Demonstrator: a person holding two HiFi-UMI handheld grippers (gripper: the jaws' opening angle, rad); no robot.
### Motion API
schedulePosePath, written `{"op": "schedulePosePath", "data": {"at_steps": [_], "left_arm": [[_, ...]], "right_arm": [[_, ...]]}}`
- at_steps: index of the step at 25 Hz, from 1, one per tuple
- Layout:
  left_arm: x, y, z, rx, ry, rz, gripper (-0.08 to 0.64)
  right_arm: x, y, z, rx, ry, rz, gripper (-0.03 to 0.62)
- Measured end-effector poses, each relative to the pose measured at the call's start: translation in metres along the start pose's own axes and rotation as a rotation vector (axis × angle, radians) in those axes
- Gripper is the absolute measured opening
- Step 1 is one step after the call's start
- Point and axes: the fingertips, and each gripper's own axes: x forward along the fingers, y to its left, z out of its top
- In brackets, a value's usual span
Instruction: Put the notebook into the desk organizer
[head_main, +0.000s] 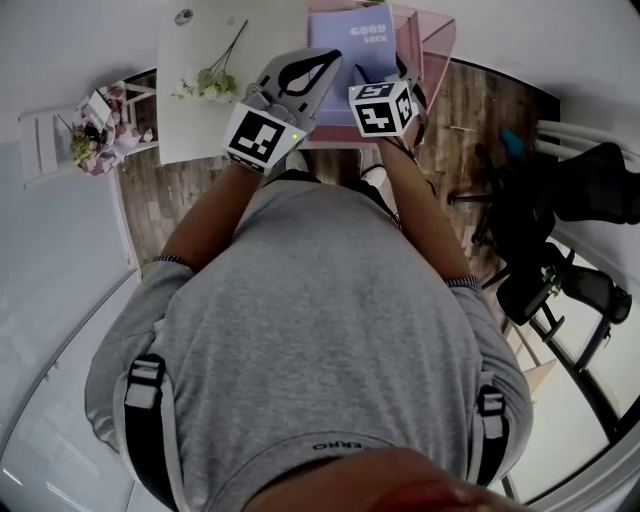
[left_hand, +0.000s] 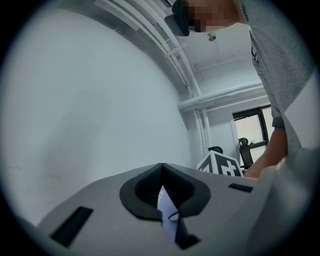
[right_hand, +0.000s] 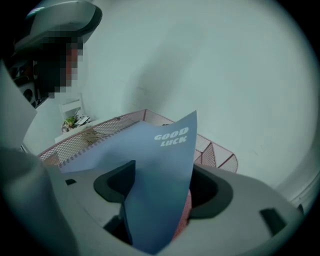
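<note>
Lavender up top in the head view: the lavender spiral-bound notebook (head_main: 350, 45) stands at the far edge of the white table (head_main: 190, 130), against the pink wire-mesh desk organizer (head_main: 435, 45), whose wall rises just to its right. Both tools are at its near edge, the left gripper (head_main: 315, 68) on the left side and the right gripper (head_main: 405, 75) on the right. Whether it sits fully in a compartment can't be told from here.

Over to the left gripper view: the jaws are pressed together, the left gripper (left_hand: 161, 175) clamped on a thin pale sliver of the notebook (left_hand: 166, 210), with a wire loop beside it.

Right gripper view: the jaws stand wide apart on the right gripper (right_hand: 165, 189), and the cover passes loosely between them, pads off it. The notebook (right_hand: 155, 165) runs away from the jaws toward the desk organizer (right_hand: 110, 127) right behind it, spiral edge along its upper left. White print reads "GOOD LUCK" (right_hand: 171, 136). By the look of it, the left grip alone carries it and would steer it into the mesh.
</note>
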Motion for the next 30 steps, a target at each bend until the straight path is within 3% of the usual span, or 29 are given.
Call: {"op": "schedulePosePath", "data": {"at_steps": [13,18,22,25,30], "left_arm": [[0.006,0.004,-0.005,-0.015,0.011,-0.001,0.018],[0.007,0.006,-0.006,-0.021,0.014,0.014,0.018],[0.008,0.008,-0.007,-0.016,0.021,0.033,0.018],[0.008,0.01,-0.006,-0.013,0.025,0.052,0.018],[0.007,0.015,-0.001,-0.01,0.021,0.085,0.018]], "right_arm": [[0.008,-0.006,-0.003,-0.074,0.049,-0.037,0.404],[0.003,-0.005,0.002,-0.052,0.025,0.024,0.443],[-0.013,-0.01,0.02,-0.007,-0.064,0.074,0.441],[-0.036,-0.013,0.043,0.047,-0.179,0.131,0.393],[-0.084,-0.02,0.088,0.051,-0.403,0.18,0.31]]}}
